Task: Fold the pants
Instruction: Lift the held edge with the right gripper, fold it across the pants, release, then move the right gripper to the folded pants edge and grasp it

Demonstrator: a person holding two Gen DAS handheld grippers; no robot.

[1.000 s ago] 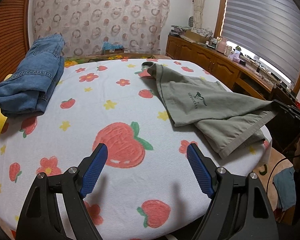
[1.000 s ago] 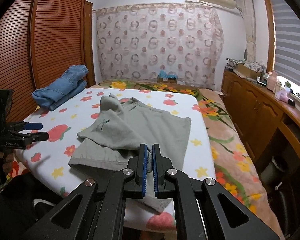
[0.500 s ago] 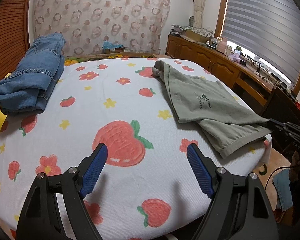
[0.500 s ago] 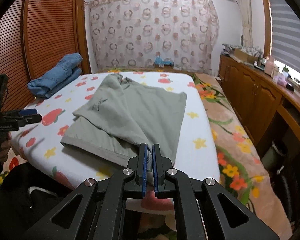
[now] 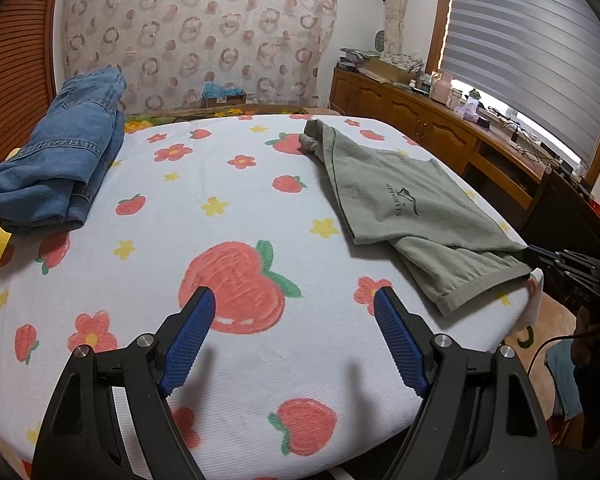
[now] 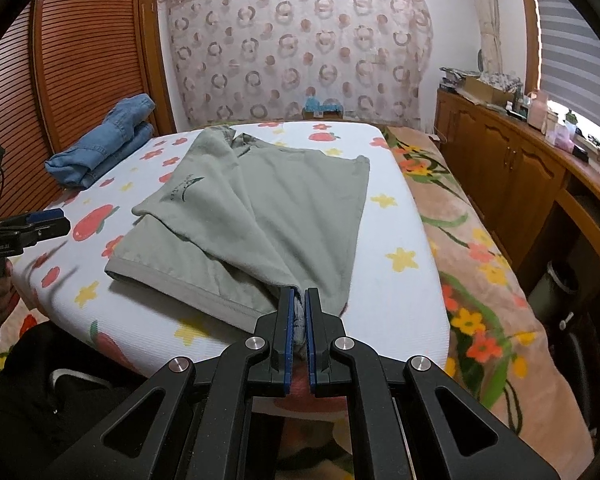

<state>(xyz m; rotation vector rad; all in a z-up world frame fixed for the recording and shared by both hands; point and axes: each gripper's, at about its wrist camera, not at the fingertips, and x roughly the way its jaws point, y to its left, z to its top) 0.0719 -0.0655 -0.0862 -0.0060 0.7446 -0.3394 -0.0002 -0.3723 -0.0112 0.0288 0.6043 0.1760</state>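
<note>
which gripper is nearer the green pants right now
Right. The right gripper is shut on the green pants at their near corner; the left gripper hangs open over bare sheet, apart from them.

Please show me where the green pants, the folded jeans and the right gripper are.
green pants (image 6: 300, 196): right wrist view, on the flat upper leg.
folded jeans (image 5: 64, 160): left wrist view, middle of the pile.
right gripper (image 6: 299, 320): right wrist view, between its fingertips, shut on the pants' cloth.
</note>
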